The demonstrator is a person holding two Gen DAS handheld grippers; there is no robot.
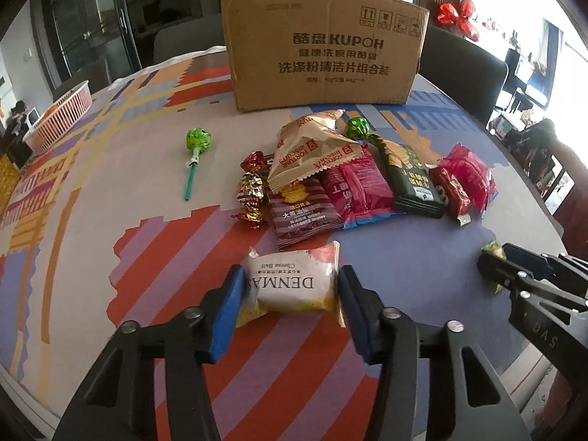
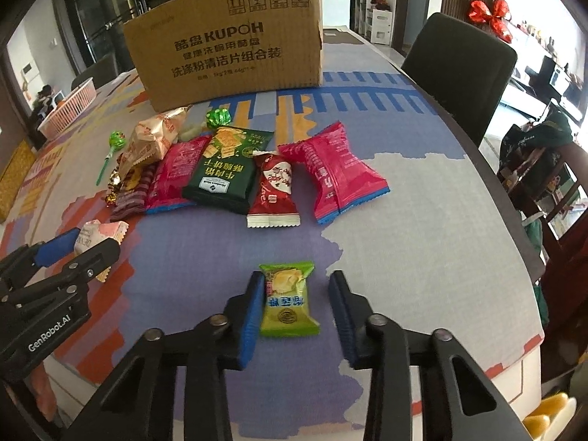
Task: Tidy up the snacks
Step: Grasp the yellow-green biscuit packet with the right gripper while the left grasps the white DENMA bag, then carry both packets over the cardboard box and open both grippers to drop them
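Observation:
My left gripper (image 1: pixel 291 286) is open around a white Denmas cheese-ball packet (image 1: pixel 294 283) lying on the table; its blue pads flank the packet's two ends. My right gripper (image 2: pixel 296 301) is open around a small green snack packet (image 2: pixel 288 299); the left pad is close to it, the right pad stands apart. A pile of snacks lies beyond: a beige Fortune Biscuits bag (image 1: pixel 312 147), pink packets (image 2: pixel 340 172), a dark green cracker pack (image 2: pixel 226 165), a red packet (image 2: pixel 273 191), foil candies (image 1: pixel 251 187) and a green lollipop (image 1: pixel 196 147). A Kupoh cardboard box (image 1: pixel 319 47) stands behind them.
The table carries a patterned cloth (image 2: pixel 404 183). A pink slatted basket (image 1: pixel 60 115) sits at the far left edge. Dark chairs (image 2: pixel 459 70) stand along the far right side. The table's right edge drops off near a cluttered wooden chair (image 2: pixel 544 169).

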